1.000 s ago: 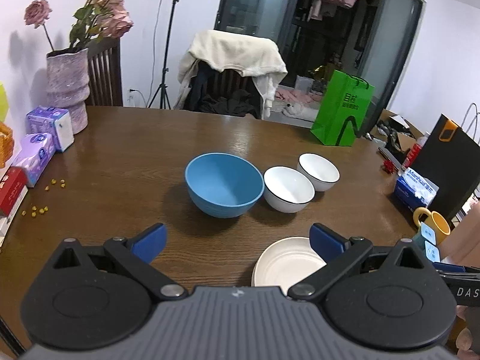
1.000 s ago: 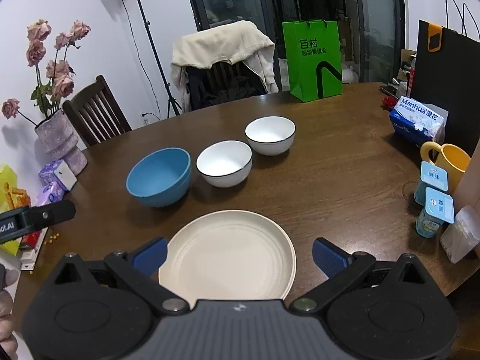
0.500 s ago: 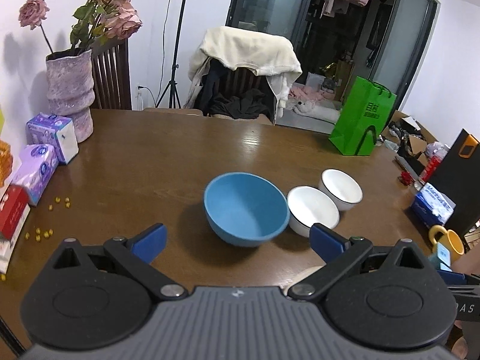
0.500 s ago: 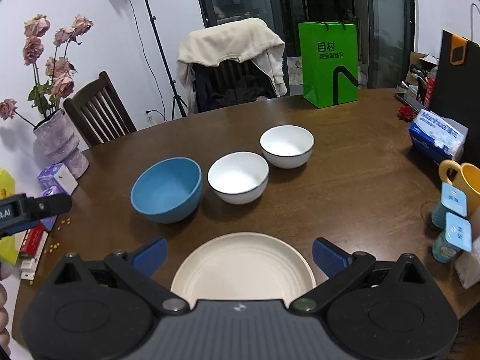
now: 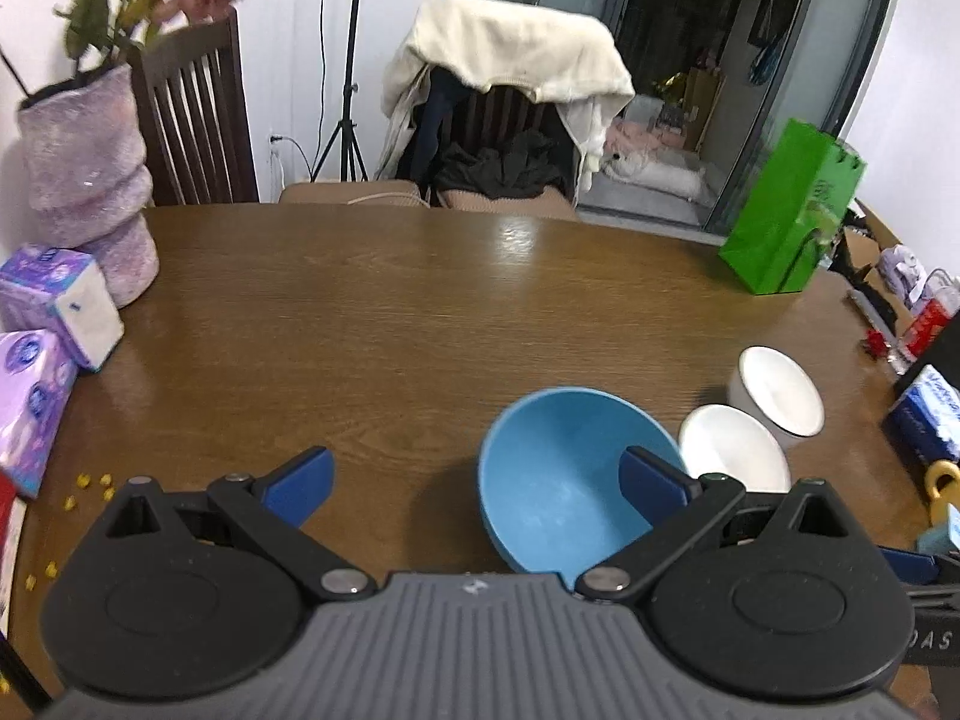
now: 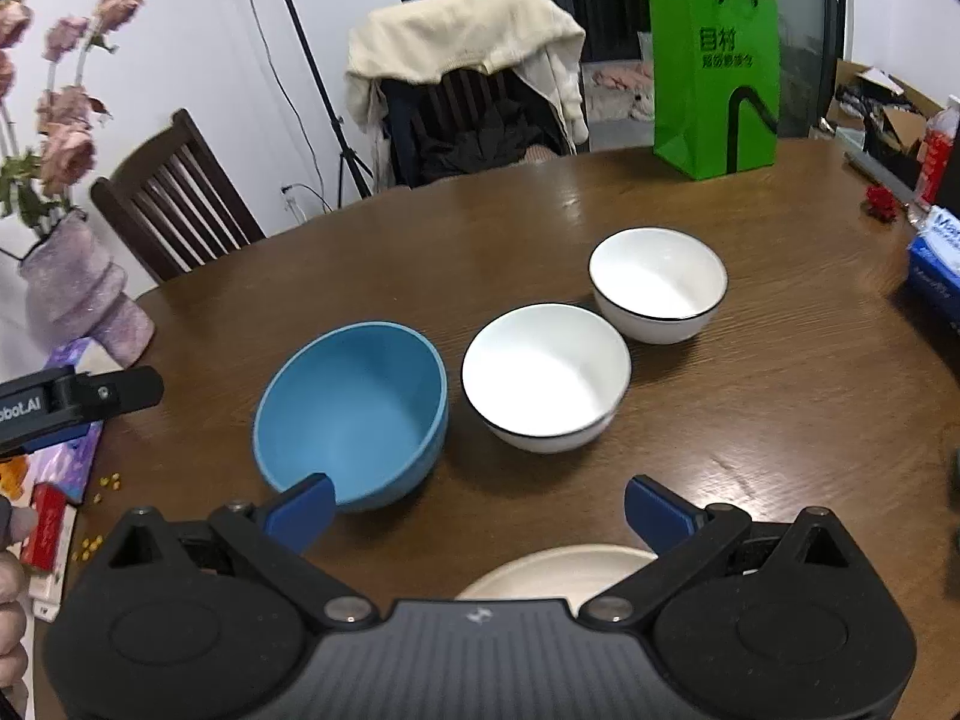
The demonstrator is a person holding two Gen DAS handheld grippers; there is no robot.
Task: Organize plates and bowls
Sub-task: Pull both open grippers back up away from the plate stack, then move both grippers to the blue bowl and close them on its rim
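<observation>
Blue bowl [image 6: 354, 414]: it stands on the table [image 5: 390, 312], at the left end of a row of three bowls. It is empty and upright.
Near white bowl [image 6: 546, 375]: just beside the blue bowl, empty, with a thin dark rim.
Far white bowl [image 6: 659, 282]: just beside the near white one, empty too (same kind, so I judge they nest well).
Plate [image 6: 558, 570]: cream colour, nearest to the person, mostly hidden under the right gripper [image 6: 477, 507]. Nothing shows on the visible part.
Left gripper [image 5: 474, 480]: released, jaws wide apart, holding nothing. Its right finger is in front of the blue bowl in the picture; I cannot tell if it touches.
Right gripper: also released and holding nothing, above the table between plate and bowls.
Step in hand: probably to take a bowl by its rim for stacking.
How to do it well: put one finger inside and one outside the wall, close firmly, lift straight. A glazed rim can slip, so keep the bowl level.
</observation>
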